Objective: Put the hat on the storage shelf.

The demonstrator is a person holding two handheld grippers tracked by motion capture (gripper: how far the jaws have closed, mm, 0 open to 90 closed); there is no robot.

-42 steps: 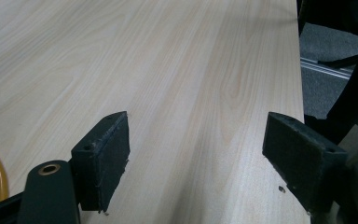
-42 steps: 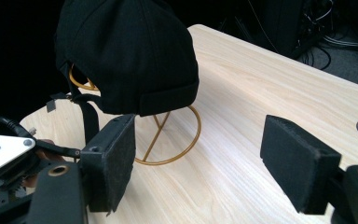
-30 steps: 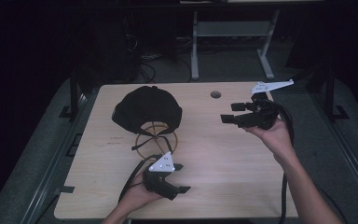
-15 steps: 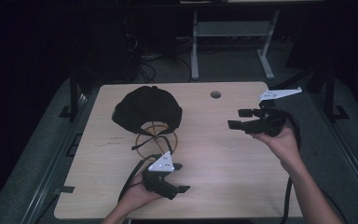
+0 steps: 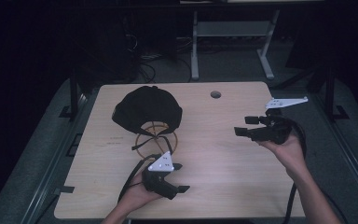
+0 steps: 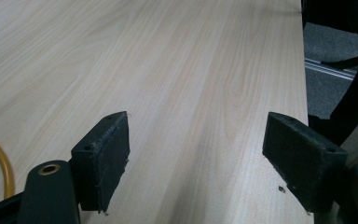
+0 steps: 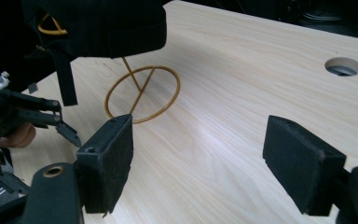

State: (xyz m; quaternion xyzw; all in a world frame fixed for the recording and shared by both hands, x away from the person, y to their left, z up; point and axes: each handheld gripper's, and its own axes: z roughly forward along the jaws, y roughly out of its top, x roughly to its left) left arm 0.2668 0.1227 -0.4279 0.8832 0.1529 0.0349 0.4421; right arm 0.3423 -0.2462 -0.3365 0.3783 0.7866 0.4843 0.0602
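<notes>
Meanwhile, right gripper [image 5: 244, 126] level, fingers apart.

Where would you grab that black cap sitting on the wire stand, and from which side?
Probably the brim of the cap. In the right gripper view it juts out as a flat, thin edge above the stand's ring, with free space under it. The right gripper, jaws wide open and pointing that way, could come in level from the table's right side and close over and under the brim.
</notes>
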